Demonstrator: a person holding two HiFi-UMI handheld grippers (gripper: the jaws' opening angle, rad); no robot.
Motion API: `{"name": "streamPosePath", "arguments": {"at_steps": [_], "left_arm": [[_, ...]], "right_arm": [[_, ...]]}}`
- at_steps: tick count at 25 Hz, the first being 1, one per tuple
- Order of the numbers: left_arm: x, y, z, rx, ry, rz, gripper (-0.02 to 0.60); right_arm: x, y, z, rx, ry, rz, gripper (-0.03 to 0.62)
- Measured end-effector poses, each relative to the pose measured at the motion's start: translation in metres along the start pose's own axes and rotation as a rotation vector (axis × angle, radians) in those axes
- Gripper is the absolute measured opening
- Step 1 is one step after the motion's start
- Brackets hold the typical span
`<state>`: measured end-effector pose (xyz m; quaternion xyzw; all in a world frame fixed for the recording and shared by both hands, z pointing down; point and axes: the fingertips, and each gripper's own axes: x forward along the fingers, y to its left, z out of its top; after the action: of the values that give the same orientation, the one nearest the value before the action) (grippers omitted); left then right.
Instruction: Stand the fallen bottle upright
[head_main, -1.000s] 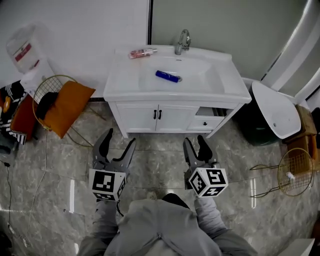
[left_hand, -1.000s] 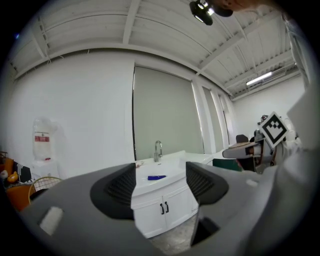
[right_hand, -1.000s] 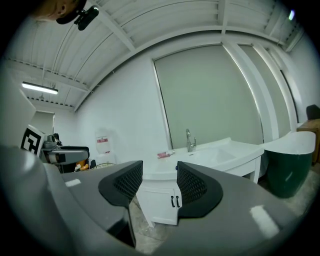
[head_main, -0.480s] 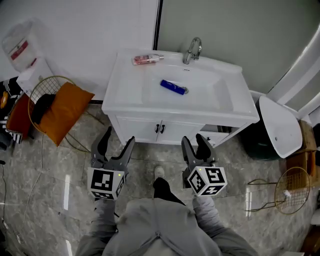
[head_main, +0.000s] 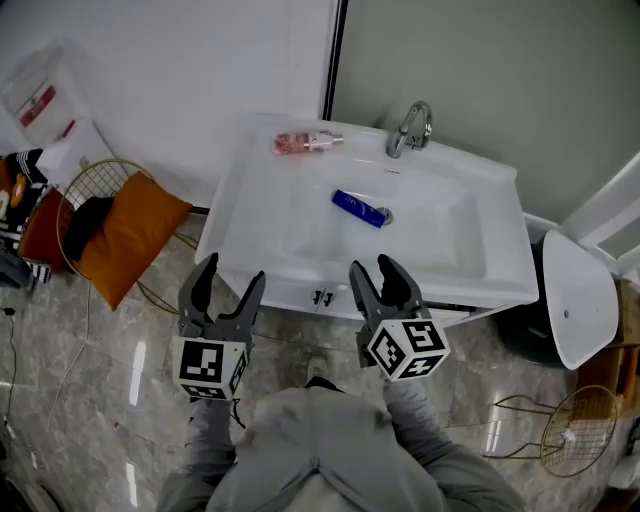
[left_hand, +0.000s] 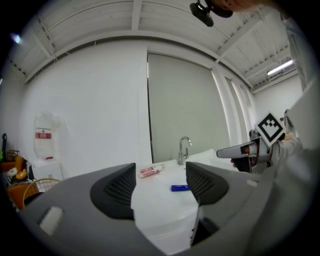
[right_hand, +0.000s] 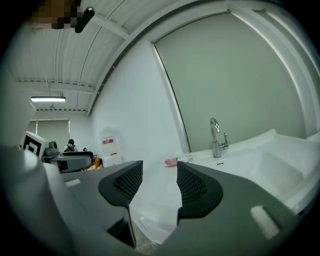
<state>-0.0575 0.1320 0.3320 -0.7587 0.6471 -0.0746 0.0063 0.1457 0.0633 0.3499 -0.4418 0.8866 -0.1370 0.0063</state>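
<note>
A clear pink bottle (head_main: 307, 141) lies on its side on the back left of the white sink counter (head_main: 235, 190), left of the faucet (head_main: 412, 128). A blue bottle (head_main: 360, 209) lies flat in the basin. My left gripper (head_main: 230, 283) hovers open at the counter's front edge, nothing between its fingers. My right gripper (head_main: 374, 272) is open beside it, just over the front rim. The left gripper view shows the pink bottle (left_hand: 151, 170) and blue bottle (left_hand: 179, 188) ahead between its open gripper (left_hand: 160, 181). In the right gripper view, the pink bottle (right_hand: 176, 161) lies beyond that open gripper (right_hand: 159, 181).
Cabinet doors (head_main: 322, 297) sit under the counter. An orange cushion (head_main: 125, 225) in a wire basket stands on the floor at left, a water dispenser (head_main: 40, 95) behind it. A white seat (head_main: 578, 300) and another wire basket (head_main: 570, 440) stand at right.
Both grippers have moved forward from the floor in front of the cabinet up to the sink's front edge. Their jaws stay open.
</note>
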Motion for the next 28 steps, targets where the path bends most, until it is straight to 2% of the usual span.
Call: {"name": "streamPosePath", "arguments": {"at_steps": [7,12,18,23,28], "left_arm": [[0.040,0.021,0.000,0.000,0.029,0.074,0.339],[0.068,0.035,-0.005,-0.002,0.045,0.090,0.339],[0.103,0.059,-0.006,0.015,0.047,0.070,0.339],[0.133,0.088,-0.002,0.029,0.034,0.052,0.339],[0.157,0.107,-0.001,0.020,0.035,0.009,0.339]], "right_arm": [[0.072,-0.022,0.015,0.029,0.015,0.074,0.215],[0.115,-0.034,0.018,0.049,0.030,0.092,0.215],[0.171,-0.046,0.017,0.127,0.035,0.077,0.215],[0.223,-0.056,0.000,0.234,0.061,0.049,0.215],[0.275,-0.063,-0.018,0.245,0.096,0.000,0.215]]}}
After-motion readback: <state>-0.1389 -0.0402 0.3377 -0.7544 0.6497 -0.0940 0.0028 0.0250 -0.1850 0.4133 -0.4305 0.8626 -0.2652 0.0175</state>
